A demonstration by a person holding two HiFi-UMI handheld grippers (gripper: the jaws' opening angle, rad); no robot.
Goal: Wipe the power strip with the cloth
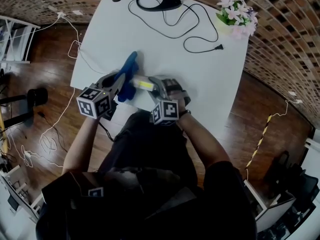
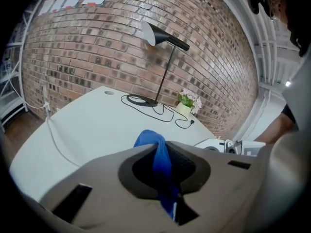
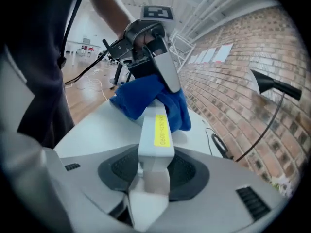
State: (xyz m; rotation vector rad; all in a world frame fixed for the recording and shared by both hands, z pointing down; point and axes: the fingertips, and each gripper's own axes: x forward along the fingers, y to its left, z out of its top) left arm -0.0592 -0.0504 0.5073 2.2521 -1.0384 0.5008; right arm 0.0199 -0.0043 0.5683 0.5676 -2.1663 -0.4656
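Note:
The white power strip (image 3: 156,135) with a yellow label runs out from between the jaws of my right gripper (image 3: 153,171), which is shut on its near end. A blue cloth (image 3: 146,98) is draped over the strip's far end, and my left gripper (image 3: 163,69) is shut on it from above. In the left gripper view the cloth (image 2: 154,152) hangs pinched between the jaws of the left gripper (image 2: 163,166). In the head view both grippers meet over the near part of the white table (image 1: 200,79): the left gripper (image 1: 122,82) with the cloth (image 1: 129,66), the right gripper (image 1: 159,87) with the strip (image 1: 142,84).
A black desk lamp base (image 1: 157,1) stands at the table's far edge, and its cord ends in a loose plug (image 1: 218,47). A pot of pink flowers (image 1: 235,14) sits at the far right corner. A white cable (image 1: 75,49) hangs off the table's left edge.

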